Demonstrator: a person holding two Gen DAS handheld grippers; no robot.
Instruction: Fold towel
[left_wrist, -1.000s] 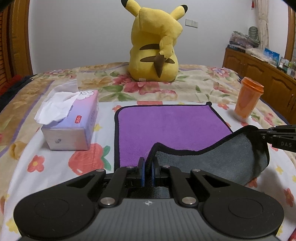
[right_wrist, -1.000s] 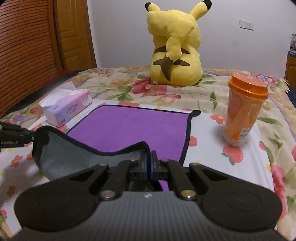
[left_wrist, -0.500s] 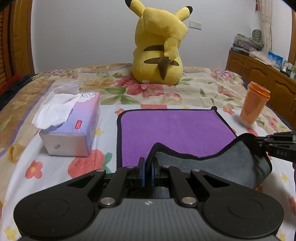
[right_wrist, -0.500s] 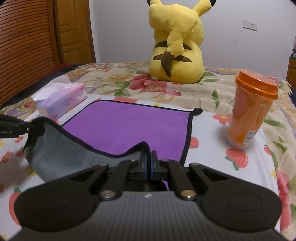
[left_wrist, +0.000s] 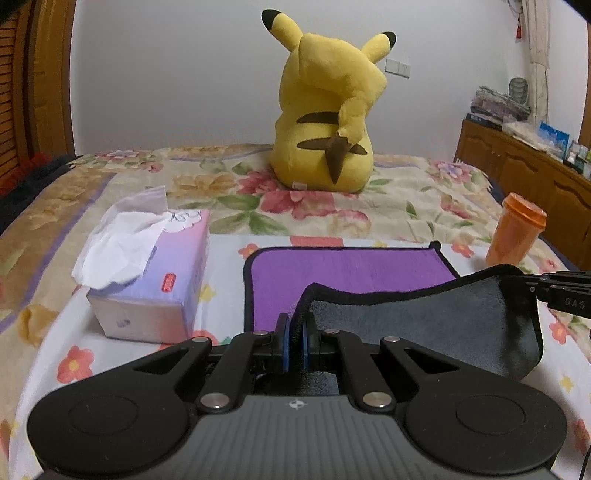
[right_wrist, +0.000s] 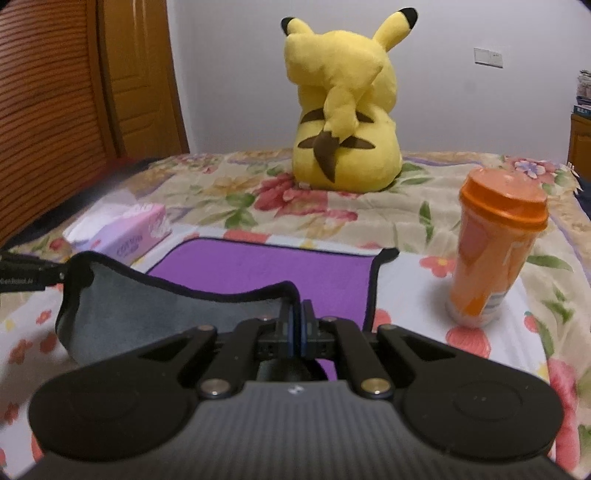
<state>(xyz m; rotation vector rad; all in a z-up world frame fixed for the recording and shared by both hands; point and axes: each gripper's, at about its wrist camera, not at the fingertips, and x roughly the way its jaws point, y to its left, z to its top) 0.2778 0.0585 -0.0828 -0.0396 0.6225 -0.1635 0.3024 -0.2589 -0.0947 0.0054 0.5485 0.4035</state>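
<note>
The towel (left_wrist: 351, 267) is purple on top, grey underneath, with a black hem, and lies on a floral bed sheet. Its near edge is lifted and curled over, grey side showing (left_wrist: 424, 321). My left gripper (left_wrist: 295, 332) is shut on the near left corner. My right gripper (right_wrist: 295, 325) is shut on the near right corner; it also shows at the right edge of the left wrist view (left_wrist: 554, 291). The towel's far half (right_wrist: 266, 266) lies flat. The left gripper shows at the left edge of the right wrist view (right_wrist: 33, 275).
A tissue box (left_wrist: 155, 280) stands left of the towel. An orange lidded cup (right_wrist: 495, 251) stands right of it. A yellow plush toy (left_wrist: 328, 114) sits behind the towel. A wooden cabinet (left_wrist: 524, 166) is at the far right.
Both grippers have moved forward and lower with the towel's near edge, carrying the grey fold farther over the purple side. The visible purple area has shrunk.
</note>
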